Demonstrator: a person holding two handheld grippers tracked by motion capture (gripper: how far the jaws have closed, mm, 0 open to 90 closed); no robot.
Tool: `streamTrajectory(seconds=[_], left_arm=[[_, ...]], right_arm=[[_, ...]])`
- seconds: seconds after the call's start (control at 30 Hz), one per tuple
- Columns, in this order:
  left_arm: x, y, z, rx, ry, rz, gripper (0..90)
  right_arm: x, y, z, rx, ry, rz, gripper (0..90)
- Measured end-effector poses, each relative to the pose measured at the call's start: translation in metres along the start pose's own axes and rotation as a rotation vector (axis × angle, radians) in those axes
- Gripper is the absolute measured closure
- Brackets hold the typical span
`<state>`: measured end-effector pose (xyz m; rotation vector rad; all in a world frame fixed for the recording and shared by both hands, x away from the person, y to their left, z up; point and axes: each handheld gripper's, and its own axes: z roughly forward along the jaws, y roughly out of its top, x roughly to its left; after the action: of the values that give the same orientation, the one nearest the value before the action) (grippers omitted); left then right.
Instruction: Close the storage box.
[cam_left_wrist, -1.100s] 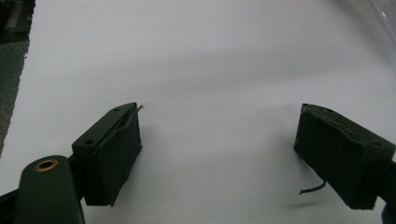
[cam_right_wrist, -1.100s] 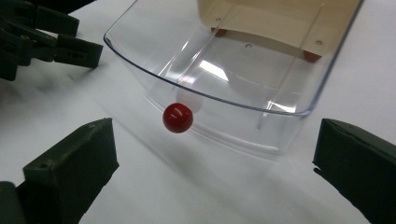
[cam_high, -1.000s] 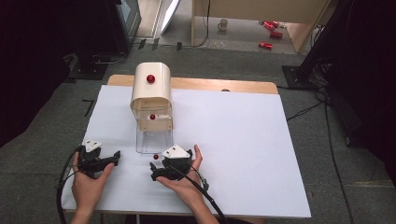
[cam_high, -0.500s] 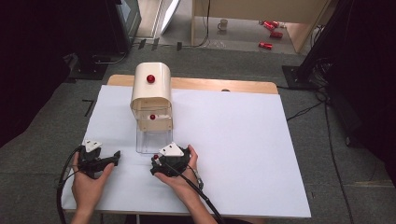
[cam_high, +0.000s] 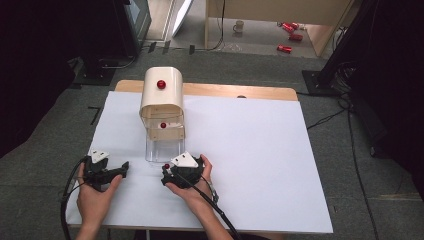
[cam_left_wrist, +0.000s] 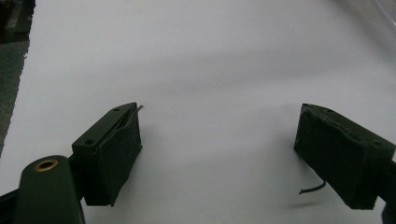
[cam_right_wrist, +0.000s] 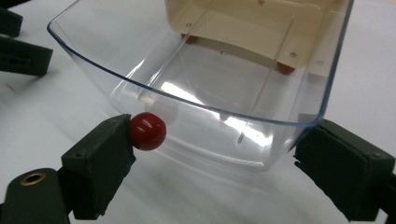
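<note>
A white table (cam_high: 260, 150) carried a cream, round-topped box (cam_high: 161, 95) with a red knob (cam_high: 161, 84) near its far-left part, and a clear plastic drawer (cam_high: 161, 150) drawn out of the box's base toward the near edge. In the right gripper view the drawer (cam_right_wrist: 201, 74) appeared empty, its curved front wall facing the camera. The right gripper (cam_high: 172, 175), held in the person's right hand (cam_high: 192, 182), lay just before the drawer front with its jaws wide apart; a small red knob on the drawer front (cam_right_wrist: 147, 131) touched the inner face of the jaw at the left of that view, while the other jaw stood beside the drawer's far corner. The left gripper (cam_high: 107, 171), in the left hand (cam_high: 95, 192), rested near the near-left corner, jaws likewise apart and holding nothing, over bare table (cam_left_wrist: 210, 70). The step in hand was probably grasping the small knob to move the drawer; doing it well would call for centring the knob between the jaws before closing, then moving straight along the drawer's runners.
</note>
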<state>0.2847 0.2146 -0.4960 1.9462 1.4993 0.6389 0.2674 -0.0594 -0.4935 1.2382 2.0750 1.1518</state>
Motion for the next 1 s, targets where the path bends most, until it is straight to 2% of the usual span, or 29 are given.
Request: streamTrajectory(seconds=[0.5, 1.0], left_arm=[[0.000, 0.000, 0.000, 0.000, 0.000, 0.000, 14.5], [0.000, 0.000, 0.000, 0.000, 0.000, 0.000, 14.6]], right_arm=[[-0.004, 0.017, -0.003, -0.014, -0.003, 0.010, 13.0], [-0.015, 0.033, 0.018, 0.000, -0.014, 0.016, 13.0]])
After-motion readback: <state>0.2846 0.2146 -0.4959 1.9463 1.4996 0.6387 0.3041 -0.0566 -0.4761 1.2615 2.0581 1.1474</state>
